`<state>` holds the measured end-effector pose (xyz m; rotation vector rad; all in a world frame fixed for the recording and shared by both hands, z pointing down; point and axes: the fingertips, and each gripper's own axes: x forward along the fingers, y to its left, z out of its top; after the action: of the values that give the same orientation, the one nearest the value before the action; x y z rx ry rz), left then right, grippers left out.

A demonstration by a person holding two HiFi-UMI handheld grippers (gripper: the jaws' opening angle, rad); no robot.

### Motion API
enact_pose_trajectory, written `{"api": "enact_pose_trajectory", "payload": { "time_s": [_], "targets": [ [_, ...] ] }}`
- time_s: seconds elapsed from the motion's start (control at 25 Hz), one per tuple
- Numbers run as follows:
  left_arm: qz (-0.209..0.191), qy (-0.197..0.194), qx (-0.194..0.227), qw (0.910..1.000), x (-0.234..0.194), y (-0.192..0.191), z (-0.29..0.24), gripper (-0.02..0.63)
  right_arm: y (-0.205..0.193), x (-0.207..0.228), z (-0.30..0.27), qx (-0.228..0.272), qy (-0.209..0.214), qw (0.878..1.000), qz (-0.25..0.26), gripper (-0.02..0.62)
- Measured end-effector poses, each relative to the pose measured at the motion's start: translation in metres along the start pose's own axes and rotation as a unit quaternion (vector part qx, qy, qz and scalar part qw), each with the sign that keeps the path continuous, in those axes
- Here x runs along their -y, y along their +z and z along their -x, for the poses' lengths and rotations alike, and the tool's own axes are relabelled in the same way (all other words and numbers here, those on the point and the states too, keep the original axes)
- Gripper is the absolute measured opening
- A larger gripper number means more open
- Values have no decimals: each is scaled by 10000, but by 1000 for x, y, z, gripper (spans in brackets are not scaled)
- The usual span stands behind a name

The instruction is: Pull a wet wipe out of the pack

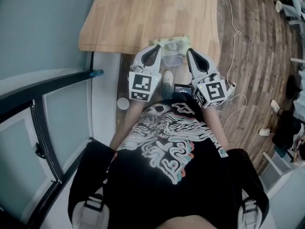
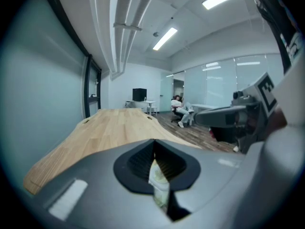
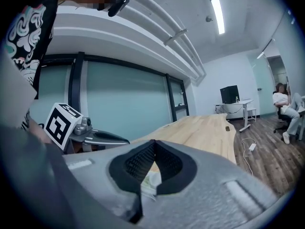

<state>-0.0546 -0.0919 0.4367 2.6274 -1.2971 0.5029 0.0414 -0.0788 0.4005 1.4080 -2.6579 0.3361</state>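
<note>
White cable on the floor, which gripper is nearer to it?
Right. In the head view the right gripper is on the cable's side of the wipe pack. The left gripper is farther off, on the other side of the pack.

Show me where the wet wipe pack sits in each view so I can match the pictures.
Head view: wet wipe pack just above centre, at the near edge of the wooden table.
Left gripper view: low centre, a pale sliver showing through the jaws' dark opening.
Right gripper view: low centre, a pale patch in the same kind of opening.
Shared landmark: the wooden table stretching away behind the pack.
</note>
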Motion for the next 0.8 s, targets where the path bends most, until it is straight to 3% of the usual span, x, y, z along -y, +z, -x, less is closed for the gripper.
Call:
{"api": "enact_pose_trajectory", "payload": {
  "time_s": [0.8],
  "targets": [
    [228, -218, -647, 9974, 2, -39, -40, -14, -47, 7, -39, -674, 494, 9964, 166, -2]
  ]
}}
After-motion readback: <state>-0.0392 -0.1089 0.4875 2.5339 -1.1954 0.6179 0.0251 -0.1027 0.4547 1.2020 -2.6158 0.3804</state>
